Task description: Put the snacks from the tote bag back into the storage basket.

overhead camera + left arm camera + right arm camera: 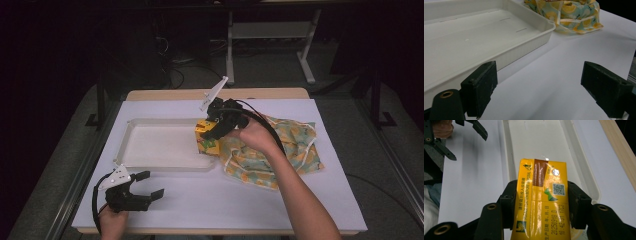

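Observation:
A yellow drink carton (541, 195) with printed text and a brown strip is clamped between the black jaws of my right gripper (542, 203), which is shut on it. In the high view the carton (206, 136) hangs over the right end of the white tray (150, 162), with the right gripper (212, 131) above it. My left gripper (147, 184) rests open on the white table cover near the front left corner, short of the tray. In the left gripper view its jaws stand wide apart with nothing between them, the tray's corner (547, 27) ahead.
A lemon-print cloth bag (272, 147) lies crumpled to the right of the tray; it shows again as the bag (569, 15) beyond the tray corner. The table's wooden far edge (215, 94) runs behind. Dark floor and a metal stand lie past the table.

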